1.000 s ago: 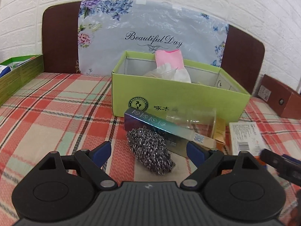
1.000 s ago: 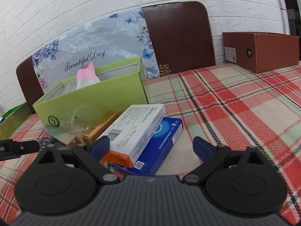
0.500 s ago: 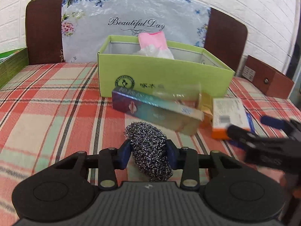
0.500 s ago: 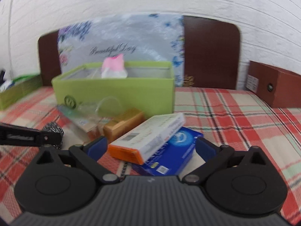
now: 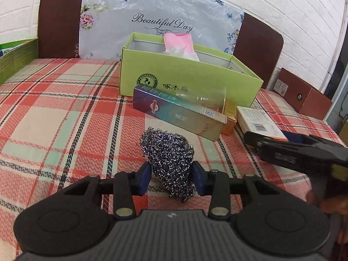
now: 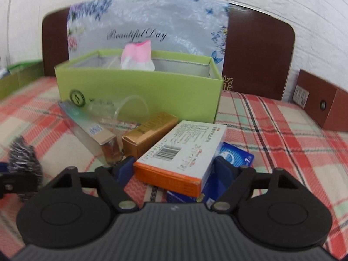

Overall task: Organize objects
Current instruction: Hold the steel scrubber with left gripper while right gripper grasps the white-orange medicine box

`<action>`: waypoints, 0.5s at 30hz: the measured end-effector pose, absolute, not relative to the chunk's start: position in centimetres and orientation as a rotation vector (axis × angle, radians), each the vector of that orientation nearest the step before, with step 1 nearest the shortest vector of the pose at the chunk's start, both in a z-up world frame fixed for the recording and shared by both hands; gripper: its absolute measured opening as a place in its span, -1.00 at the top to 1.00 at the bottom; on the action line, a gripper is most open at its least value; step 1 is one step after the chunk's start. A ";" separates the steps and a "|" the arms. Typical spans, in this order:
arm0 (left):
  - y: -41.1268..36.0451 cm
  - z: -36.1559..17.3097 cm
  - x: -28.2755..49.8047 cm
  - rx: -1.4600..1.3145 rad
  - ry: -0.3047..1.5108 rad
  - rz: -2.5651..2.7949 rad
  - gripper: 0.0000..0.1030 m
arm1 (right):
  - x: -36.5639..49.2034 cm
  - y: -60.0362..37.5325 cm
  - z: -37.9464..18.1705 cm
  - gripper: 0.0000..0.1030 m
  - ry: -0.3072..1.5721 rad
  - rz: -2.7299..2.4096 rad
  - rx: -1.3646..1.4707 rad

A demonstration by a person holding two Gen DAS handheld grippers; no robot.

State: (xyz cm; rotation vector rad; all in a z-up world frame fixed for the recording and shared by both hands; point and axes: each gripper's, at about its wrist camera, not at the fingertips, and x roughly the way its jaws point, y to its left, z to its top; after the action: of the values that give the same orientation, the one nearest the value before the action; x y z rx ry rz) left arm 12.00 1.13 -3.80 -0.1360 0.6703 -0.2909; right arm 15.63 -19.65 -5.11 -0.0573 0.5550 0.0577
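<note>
- The left gripper [image 5: 170,179] has its blue-padded fingers [image 5: 144,179] pressed on both sides of a grey steel-wool scouring ball [image 5: 168,161], which rests on the red, green and cream plaid tablecloth [image 5: 65,117] of the table.
- The right gripper [image 6: 174,169] is closing; a white carton with an orange end and a barcode [image 6: 180,152] sits between its fingers, and I cannot tell whether the pads touch it yet.
- That white carton lies tilted on top of a flat blue box [image 6: 237,157].
- Just left of it lie a small gold carton [image 6: 150,136] and a long iridescent teal-and-beige carton [image 5: 178,114], with a clear plastic cup [image 5: 206,99] on its side resting over them.
- Behind this cluster stands an open lime-green cardboard box [image 5: 184,78] with a round logo; a pink and white packet [image 5: 180,45] sticks up out of it.
- A floral sheet reading "Beautiful Day" [image 5: 162,10] leans on a dark brown board [image 5: 58,24] at the white brick wall.
- A brown cardboard box [image 5: 304,93] sits far right; a darker green box [image 5: 15,56] is at the left edge.
</note>
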 end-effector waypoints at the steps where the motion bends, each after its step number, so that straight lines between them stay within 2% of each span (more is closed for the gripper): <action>1: 1.1 -3.9 11.9 -0.134 0.672 -0.301 0.22 | 14.8 -20.1 -4.9 -0.50 0.550 0.084 -0.038; 6: 0.9 -3.6 10.6 -0.099 0.678 -0.367 0.26 | 10.9 -21.4 -4.4 -0.50 0.585 0.321 0.011; 9: 1.0 -3.3 9.5 -0.078 0.681 -0.390 0.26 | 9.3 -22.0 -4.9 -0.41 0.669 0.443 0.023; 10: 1.0 -3.2 9.2 -0.078 0.681 -0.379 0.16 | 8.9 -22.1 -5.0 -0.42 0.692 0.432 0.010; 11: 1.1 -3.2 9.1 -0.087 0.683 -0.368 -0.02 | 8.6 -22.2 -5.2 -0.46 0.715 0.398 0.003; 13: 1.1 -3.2 9.1 -0.114 0.674 -0.361 -0.15 | 8.0 -22.8 -4.9 -0.62 0.714 0.348 0.045; 15: 0.9 -3.1 9.4 -0.123 0.672 -0.333 -0.20 | 7.7 -23.1 -4.4 -0.66 0.691 0.338 0.112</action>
State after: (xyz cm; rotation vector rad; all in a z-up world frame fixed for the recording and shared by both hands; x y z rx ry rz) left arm 9.36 0.89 -3.14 -0.1227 0.6725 -0.3330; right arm 7.75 -23.08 -4.35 0.1116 0.6913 0.3376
